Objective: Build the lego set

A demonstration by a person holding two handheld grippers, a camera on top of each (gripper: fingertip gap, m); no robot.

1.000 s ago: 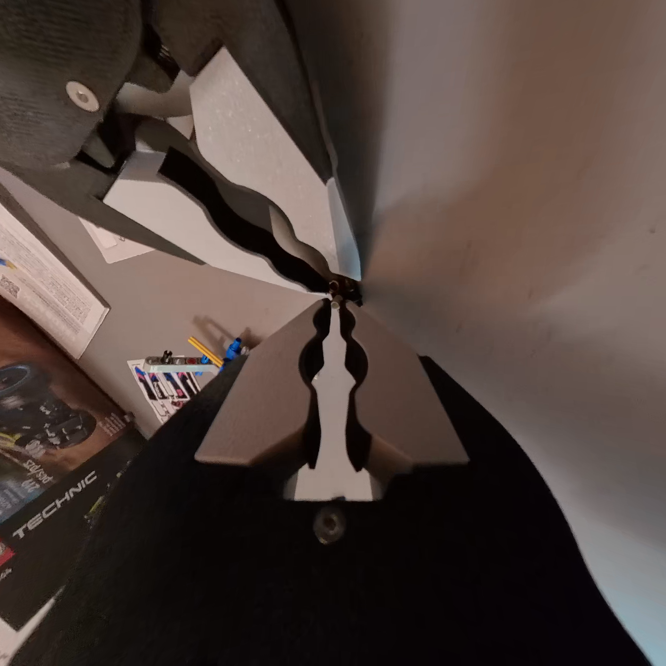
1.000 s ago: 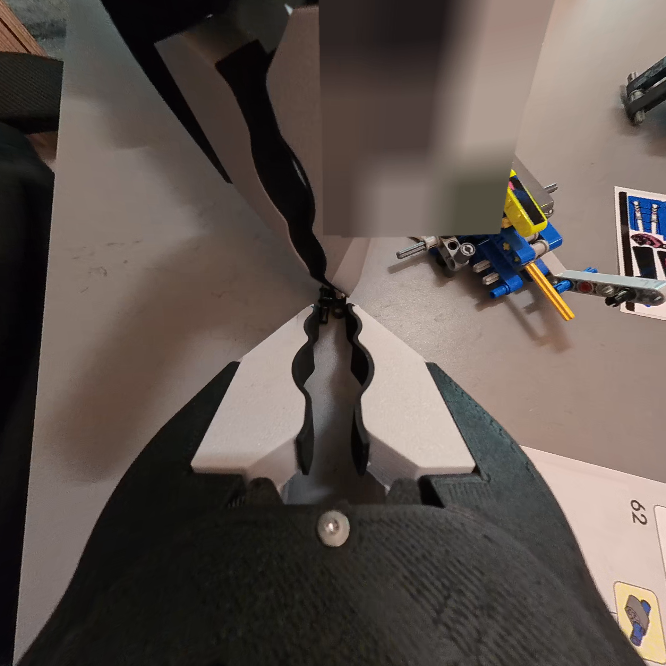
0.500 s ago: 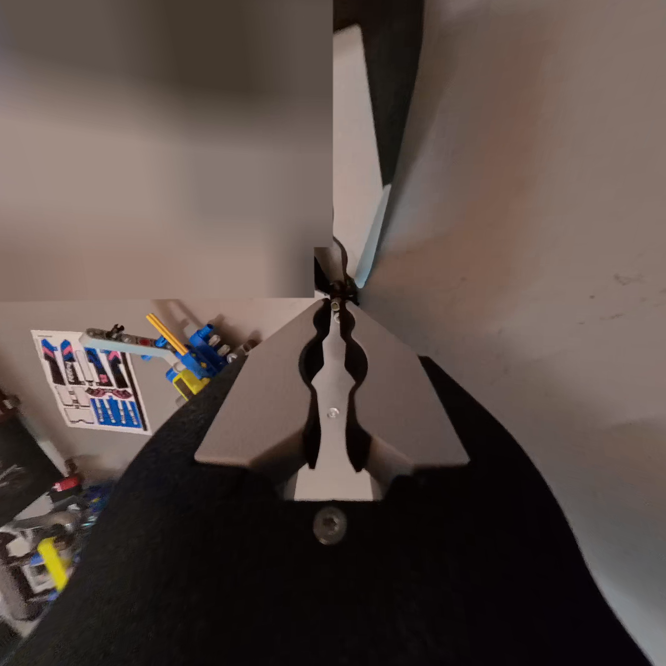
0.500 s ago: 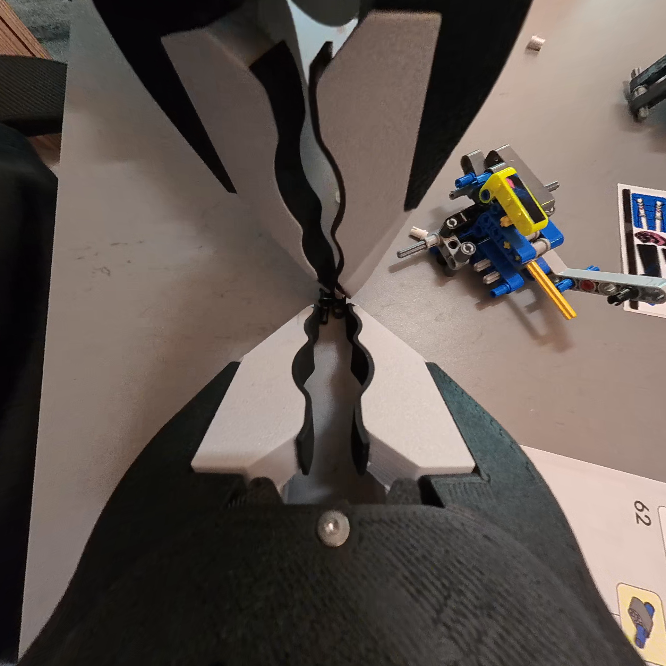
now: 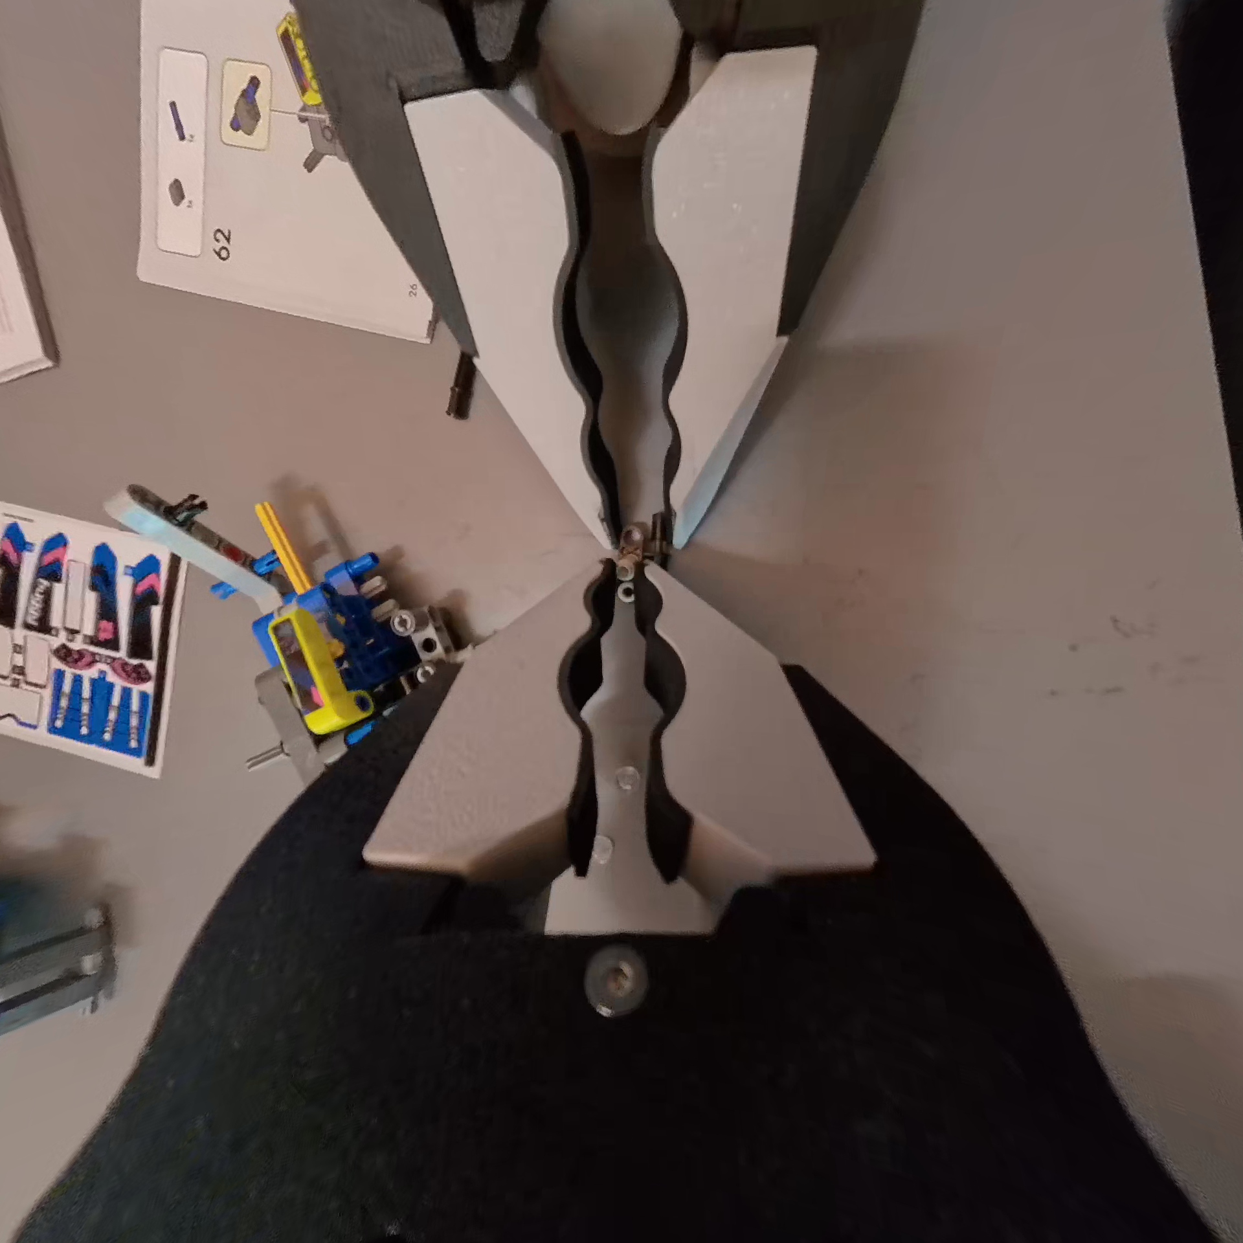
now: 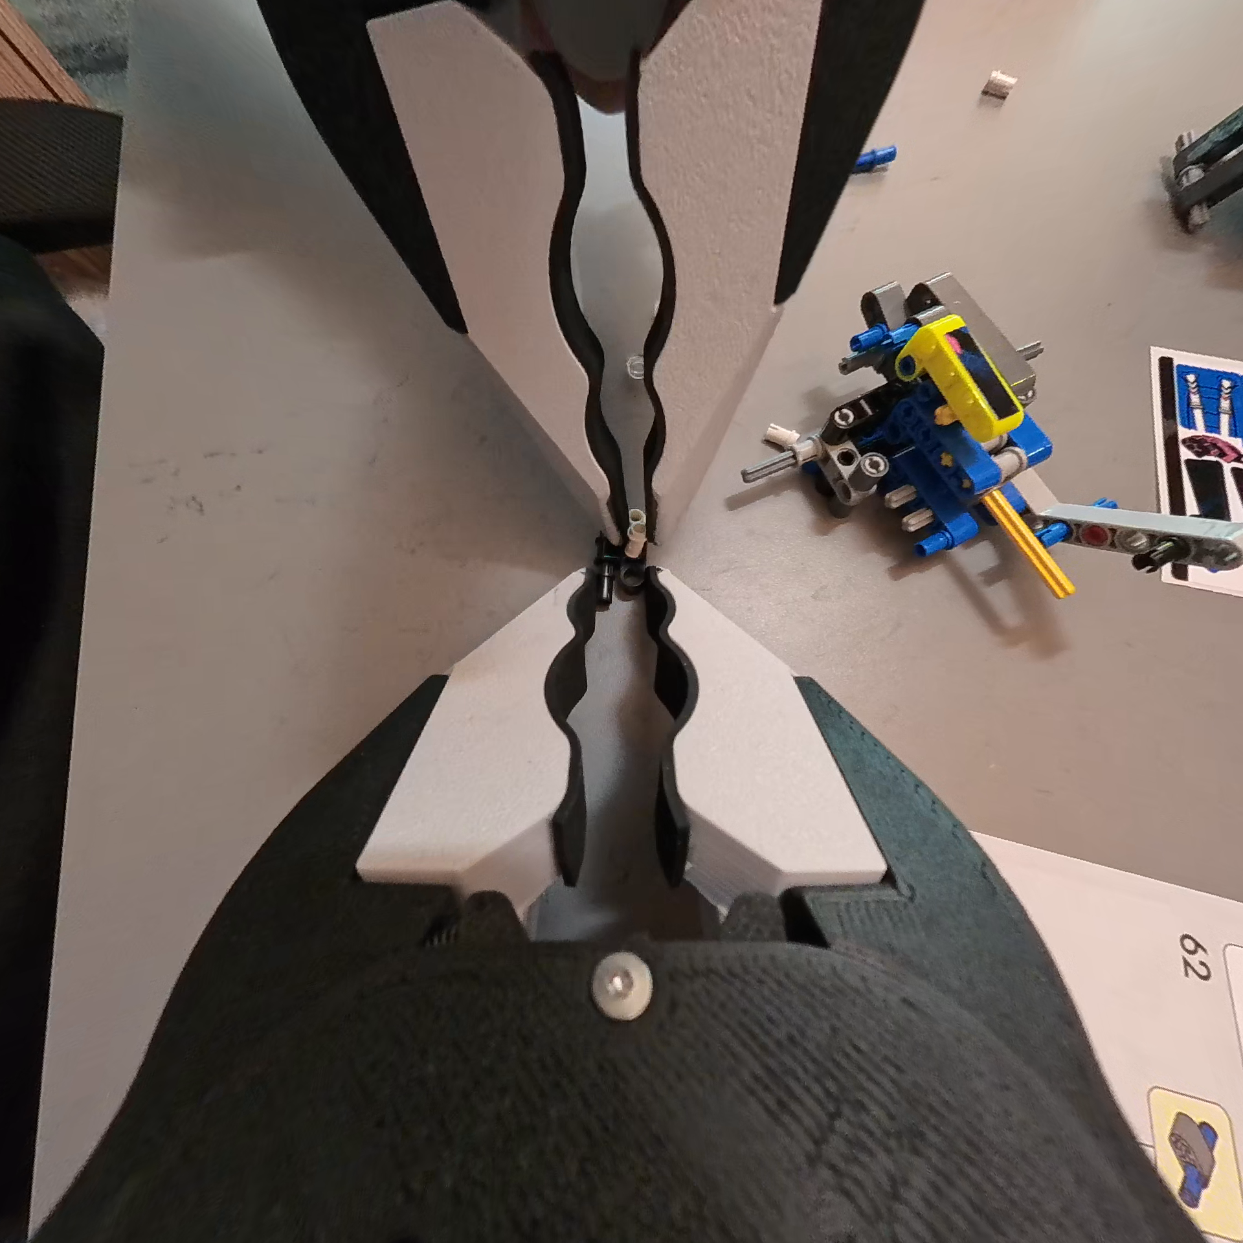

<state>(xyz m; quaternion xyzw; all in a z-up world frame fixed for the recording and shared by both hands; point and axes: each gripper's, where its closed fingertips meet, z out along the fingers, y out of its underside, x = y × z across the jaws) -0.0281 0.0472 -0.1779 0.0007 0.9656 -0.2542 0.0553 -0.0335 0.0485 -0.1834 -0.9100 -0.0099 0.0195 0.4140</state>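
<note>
Blue-yellow subassembly (image 6: pixel 942 437) built, parked on table; left gripper (image 5: pixel 625 572) pinching tan pin (image 6: pixel 635 531), right gripper (image 6: pixel 622 578) pinching black connector (image 6: pixel 615 578); mating pending

Two grippers meet tip to tip above a grey surface (image 5: pixel 942 605). The left gripper (image 5: pixel 627 572) reaches up from the bottom, its jaws closed on a small pale pin (image 5: pixel 625 573). The right gripper (image 5: pixel 639 535) comes down from the top, pinching a small dark connector (image 5: pixel 633 538) that touches the pin. To the left lies a blue, yellow and grey lego assembly (image 5: pixel 329 646), a sticker sheet (image 5: pixel 81 639) just beyond it, and an open instruction booklet (image 5: pixel 269 202) farther up.
</note>
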